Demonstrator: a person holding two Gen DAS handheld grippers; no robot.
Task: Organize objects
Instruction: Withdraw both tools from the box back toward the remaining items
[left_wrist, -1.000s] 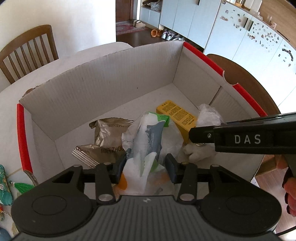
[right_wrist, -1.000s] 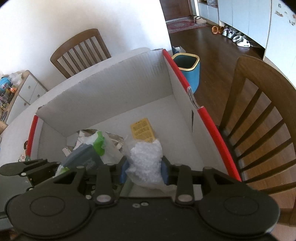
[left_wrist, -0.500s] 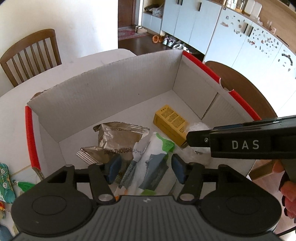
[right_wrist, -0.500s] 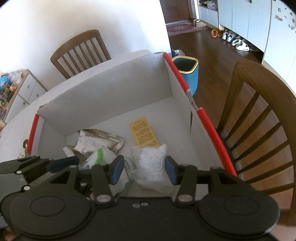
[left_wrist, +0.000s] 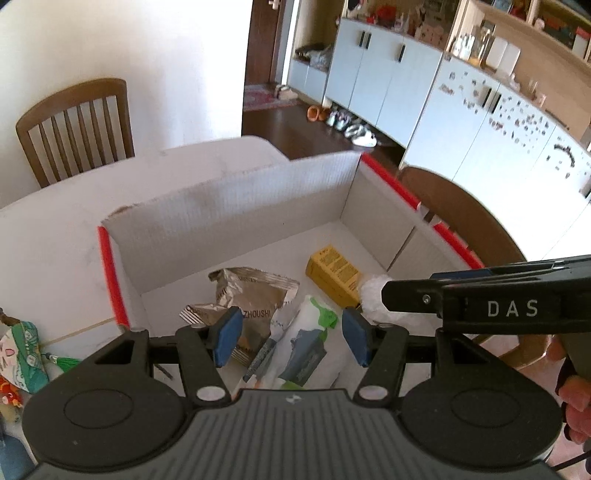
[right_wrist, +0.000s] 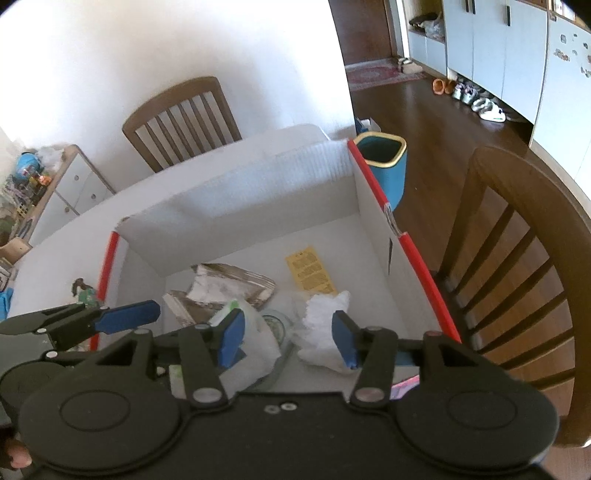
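**A:** So where are we? We see the white cardboard box (left_wrist: 236, 206) with red edges on the desk (left_wrist: 55, 236), and everything's lying on its floor.

**B:** Yep. Our left gripper (left_wrist: 291, 338) hangs above the white-and-green pouch (left_wrist: 303, 343), jaws apart, just widened, touching nothing. The silver foil bag (left_wrist: 251, 295) sits beside it, the yellow carton (left_wrist: 334, 271) farther back.

**A:** And the right gripper (right_wrist: 288, 338)?

**B:** Also spread, above the white crumpled wrap (right_wrist: 325, 321), nothing pinched.
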